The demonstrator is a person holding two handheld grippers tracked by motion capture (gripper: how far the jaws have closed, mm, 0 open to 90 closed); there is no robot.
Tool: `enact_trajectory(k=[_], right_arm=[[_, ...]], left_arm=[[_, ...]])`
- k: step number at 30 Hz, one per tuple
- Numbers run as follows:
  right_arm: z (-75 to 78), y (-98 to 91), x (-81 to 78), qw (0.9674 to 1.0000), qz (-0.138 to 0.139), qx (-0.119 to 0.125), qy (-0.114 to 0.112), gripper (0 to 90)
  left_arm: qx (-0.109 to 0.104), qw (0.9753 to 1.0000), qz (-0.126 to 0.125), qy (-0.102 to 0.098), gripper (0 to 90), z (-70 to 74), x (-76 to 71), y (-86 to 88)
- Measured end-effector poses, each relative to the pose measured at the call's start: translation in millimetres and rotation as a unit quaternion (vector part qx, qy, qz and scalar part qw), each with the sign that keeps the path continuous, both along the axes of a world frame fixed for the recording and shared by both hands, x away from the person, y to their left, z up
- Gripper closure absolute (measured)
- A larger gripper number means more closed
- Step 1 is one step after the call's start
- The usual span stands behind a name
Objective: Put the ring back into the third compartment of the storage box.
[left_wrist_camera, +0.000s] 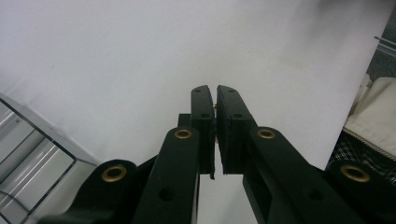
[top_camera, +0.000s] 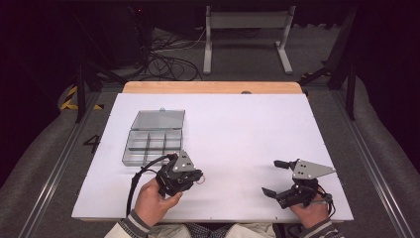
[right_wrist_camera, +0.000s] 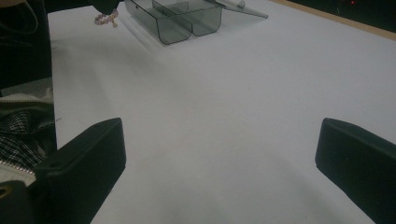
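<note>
My left gripper [top_camera: 197,177] hovers over the white table sheet [top_camera: 237,129], just in front of a clear compartment box [top_camera: 152,147]. Its jaws are shut on a small pink beaded piece [right_wrist_camera: 107,18], which dangles from the tips in the right gripper view. In the left gripper view my left gripper [left_wrist_camera: 215,95] shows its pads pressed nearly together, with a speck of the beaded piece [left_wrist_camera: 215,107] between them. My right gripper [top_camera: 272,177] rests near the front right of the sheet, jaws wide open with nothing between them; in its own view my right gripper [right_wrist_camera: 219,154] has only bare sheet ahead.
The box's lid [top_camera: 159,119] lies open behind the compartments. A wooden table edge [top_camera: 213,88] runs along the back. Beyond it stand a metal frame [top_camera: 246,34] and floor cables [top_camera: 168,64]. The person's jacket [left_wrist_camera: 373,112] is close to the left gripper.
</note>
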State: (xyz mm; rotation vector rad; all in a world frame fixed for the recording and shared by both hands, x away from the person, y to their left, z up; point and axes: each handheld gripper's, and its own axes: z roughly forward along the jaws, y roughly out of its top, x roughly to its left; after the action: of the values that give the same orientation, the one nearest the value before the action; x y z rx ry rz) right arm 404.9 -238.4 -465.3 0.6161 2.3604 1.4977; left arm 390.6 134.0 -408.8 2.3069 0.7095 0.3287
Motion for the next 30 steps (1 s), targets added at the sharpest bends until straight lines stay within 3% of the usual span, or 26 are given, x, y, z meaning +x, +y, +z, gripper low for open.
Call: enact_trajectory(k=[16, 30], right_arm=[[-0.2, 0.4, -0.1, 1.0000, 0.000, 0.000, 0.000, 2.5], [-0.3, 0.5, 0.0, 1.0000, 0.001, -0.002, 0.000, 2.5]], left_arm=[[-0.010, 0.9994, 0.028, -0.015, 86.0, 14.3, 13.4, 11.5], [-0.019, 0.9983, 0.053, -0.013, 86.0, 20.2, 27.0, 25.0]])
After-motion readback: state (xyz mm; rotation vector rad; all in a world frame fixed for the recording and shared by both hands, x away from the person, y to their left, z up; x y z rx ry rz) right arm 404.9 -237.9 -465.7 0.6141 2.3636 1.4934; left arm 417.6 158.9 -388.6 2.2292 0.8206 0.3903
